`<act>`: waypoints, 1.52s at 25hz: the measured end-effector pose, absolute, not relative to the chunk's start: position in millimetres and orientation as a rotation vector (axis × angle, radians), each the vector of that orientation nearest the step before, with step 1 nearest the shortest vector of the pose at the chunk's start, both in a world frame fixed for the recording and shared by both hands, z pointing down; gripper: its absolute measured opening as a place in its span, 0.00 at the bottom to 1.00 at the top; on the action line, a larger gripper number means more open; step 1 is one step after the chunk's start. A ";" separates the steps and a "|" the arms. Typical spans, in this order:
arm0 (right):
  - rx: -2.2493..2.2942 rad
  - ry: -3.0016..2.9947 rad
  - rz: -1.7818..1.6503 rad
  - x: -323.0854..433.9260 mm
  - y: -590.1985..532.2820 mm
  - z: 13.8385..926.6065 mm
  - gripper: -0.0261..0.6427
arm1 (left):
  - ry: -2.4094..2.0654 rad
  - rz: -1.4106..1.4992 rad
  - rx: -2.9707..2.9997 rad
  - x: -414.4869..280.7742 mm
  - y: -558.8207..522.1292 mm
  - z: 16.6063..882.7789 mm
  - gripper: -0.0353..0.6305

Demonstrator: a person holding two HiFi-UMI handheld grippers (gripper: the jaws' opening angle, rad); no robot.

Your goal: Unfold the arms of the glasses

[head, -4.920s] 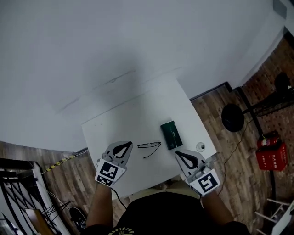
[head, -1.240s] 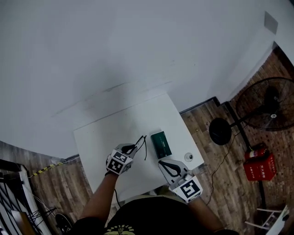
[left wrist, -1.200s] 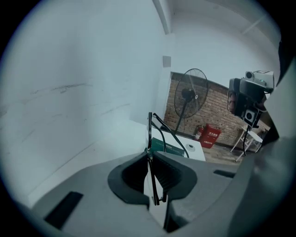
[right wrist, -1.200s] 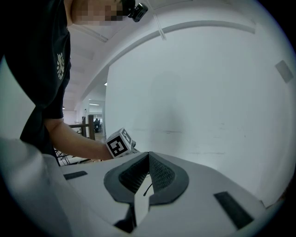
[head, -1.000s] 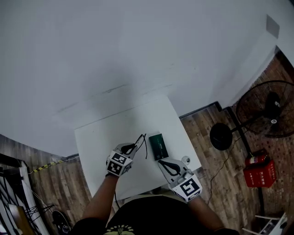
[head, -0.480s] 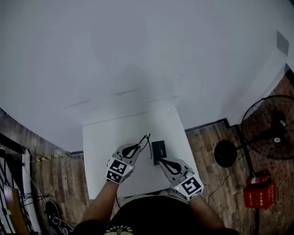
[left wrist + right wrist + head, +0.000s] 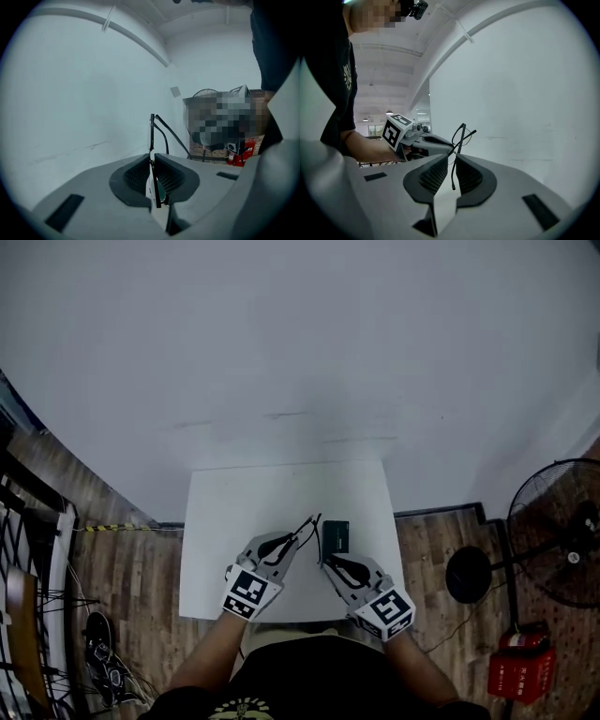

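Flat, dim, bluish light casts faint shadows, and both gripper views bulge and blacken at the corners.

I take the white table [image 7: 225,512] as my mark; a dark green case [image 7: 337,533] lies on it, toward its right edge; behind the table rises a plain white wall [image 7: 281,334]; right of the table, on the wood-plank floor [image 7: 431,540], stands a pedestal fan [image 7: 562,531], its round black base [image 7: 468,575] the nearer part; farther right again sits a red box [image 7: 518,676]; left of the table I see a strip of yellow-and-black tape [image 7: 108,527], a dark metal rack [image 7: 28,549] beyond it, and dark shoes [image 7: 97,634].
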State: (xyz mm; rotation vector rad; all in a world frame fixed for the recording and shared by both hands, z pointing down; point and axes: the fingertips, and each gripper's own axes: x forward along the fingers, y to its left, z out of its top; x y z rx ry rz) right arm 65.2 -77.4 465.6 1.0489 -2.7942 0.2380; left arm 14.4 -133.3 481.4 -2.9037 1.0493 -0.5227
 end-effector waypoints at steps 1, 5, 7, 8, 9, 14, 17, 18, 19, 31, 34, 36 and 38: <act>1.026 -2.806 0.260 62.1 -75.4 466.6 0.11 | 1.062 -0.517 -2.900 13.5 -127.8 480.1 0.11; 0.922 -2.824 0.344 46.8 -66.4 480.3 0.17 | 1.125 -0.512 -2.883 4.4 -107.2 477.3 0.11; 0.875 -2.828 0.368 37.7 -62.9 485.5 0.18 | 1.155 -0.513 -2.874 -1.6 -99.2 476.5 0.11; 0.856 -2.833 0.376 33.6 -61.6 486.8 0.18 | 1.168 -0.510 -2.872 -3.9 -96.2 476.2 0.11; 0.840 -2.837 0.380 30.4 -60.7 488.0 0.18 | 1.179 -0.505 -2.873 -5.5 -93.9 476.0 0.11; 0.809 -2.835 0.393 25.5 -60.5 495.3 0.18 | 1.198 -0.493 -2.865 -6.0 -87.7 474.2 0.11; 0.822 -2.828 0.398 28.0 -63.1 494.8 0.14 | 1.195 -0.496 -2.859 -5.6 -88.1 472.0 0.11; 0.831 -2.828 0.396 29.8 -63.4 493.3 0.12 | 1.195 -0.495 -2.859 -5.7 -88.1 471.1 0.11; 0.843 -2.829 0.389 31.9 -63.8 491.7 0.09 | 1.193 -0.496 -2.858 -6.0 -88.3 470.6 0.11; 1.009 -2.753 0.338 64.4 -83.0 486.8 0.06 | 1.113 -0.514 -2.862 -4.0 -111.1 477.3 0.11; 1.053 -2.726 0.329 67.6 -91.1 485.4 0.06 | 1.086 -0.519 -2.875 -6.2 -120.1 481.4 0.11; 1.075 -2.707 0.330 67.8 -95.9 485.7 0.06 | 1.064 -0.529 -2.886 -7.8 -124.7 484.9 0.11; 1.095 -2.686 0.326 67.1 -101.1 485.3 0.06 | 1.045 -0.536 -2.896 -10.5 -129.7 487.4 0.11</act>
